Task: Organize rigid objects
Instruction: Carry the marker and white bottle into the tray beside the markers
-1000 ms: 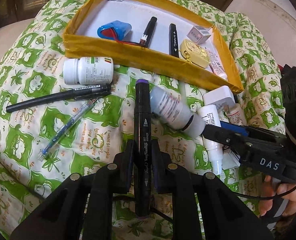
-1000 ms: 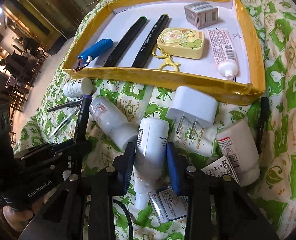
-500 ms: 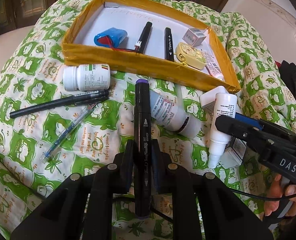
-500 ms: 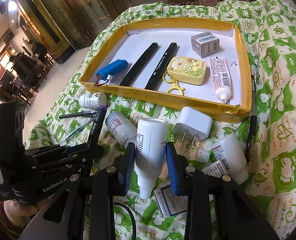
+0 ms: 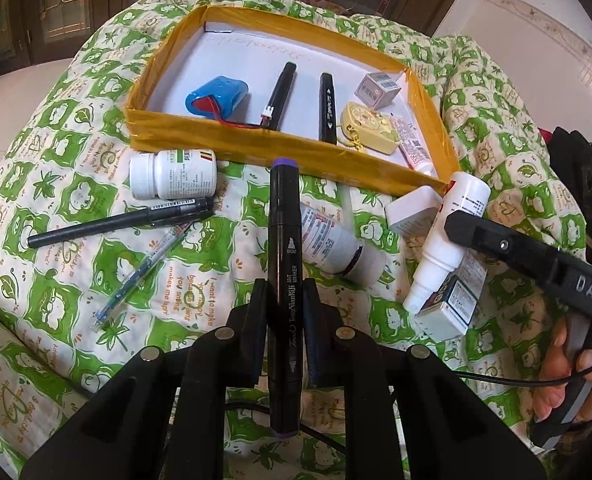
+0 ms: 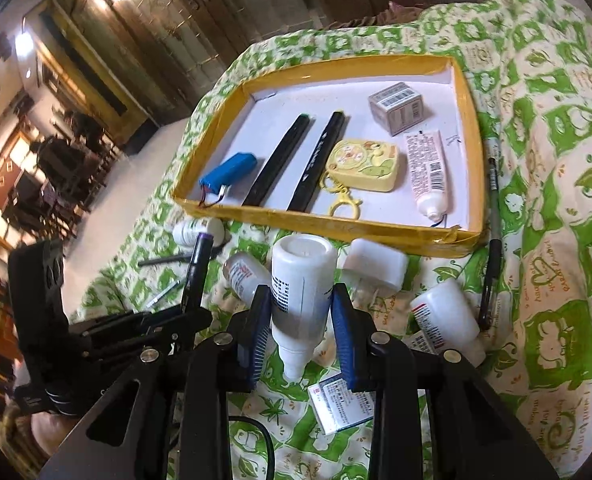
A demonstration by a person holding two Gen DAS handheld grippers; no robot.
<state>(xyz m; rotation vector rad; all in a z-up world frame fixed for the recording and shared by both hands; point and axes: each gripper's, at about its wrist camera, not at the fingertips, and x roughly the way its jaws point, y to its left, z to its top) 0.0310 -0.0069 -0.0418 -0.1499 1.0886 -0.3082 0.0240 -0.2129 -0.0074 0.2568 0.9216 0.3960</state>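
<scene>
A green-patterned quilt (image 5: 75, 240) filled the frame, a yellow tray (image 5: 255, 140) at upper centre. Right tongs (image 6: 300, 312) pinched a white bottle (image 6: 302, 280) at lower centre. Left tongs (image 5: 283, 312) pinched a black marker (image 5: 283, 280) at lower centre.

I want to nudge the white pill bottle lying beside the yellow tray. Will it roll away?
Probably yes: the pill bottle lies on its side and is round. The soft quilt may slow it, and the black pen lying close by might stop it. It looks like light, stiff plastic.
</scene>
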